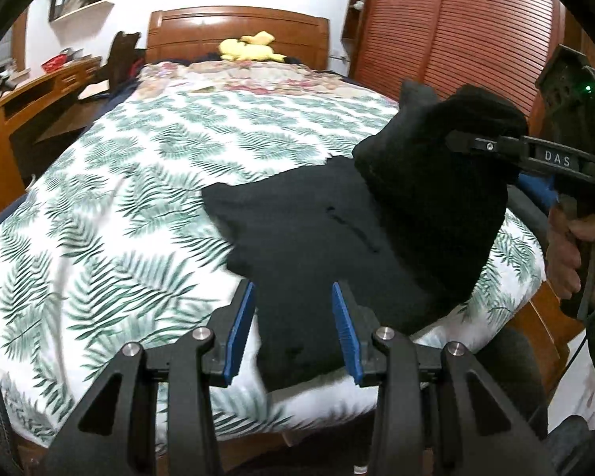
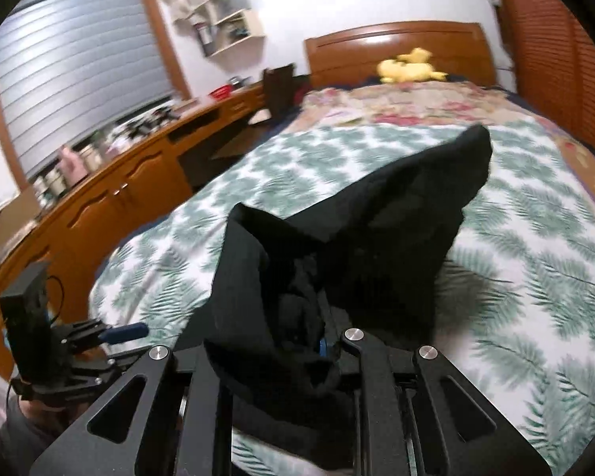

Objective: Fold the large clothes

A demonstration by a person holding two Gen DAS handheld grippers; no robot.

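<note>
Two grippers: one in each of the person's hands, both over the bed.
Left gripper [image 1: 293,329]: blue-padded fingers [image 1: 240,329] stand apart with a gap; black cloth shows between them, but whether the pads touch it cannot be told.
Right gripper [image 2: 321,341]: fingers closed narrow on a bunch of the black cloth; fabric drapes over them, so only a sliver of blue pad shows in its own view.
One garment: large black fabric garment [image 1: 317,230], partly flat on the near right part of the bed, its right portion lifted in a peak by the right gripper.
Hidden: the garment's kind, and its sleeves or legs, are hard to make out in the dark folds; a short slit shows on the flat part.
One bed: white bedspread with green fern-leaf print [image 1: 119,198], floral cover farther back, wooden headboard [image 1: 238,29].
One toy: yellow plush toy [image 1: 250,47] by the headboard.
Blur: the long wooden worktop [image 2: 111,198] and its clutter are smeared.
Cut off: the person's hand [image 1: 575,254] at the frame edge.
</note>
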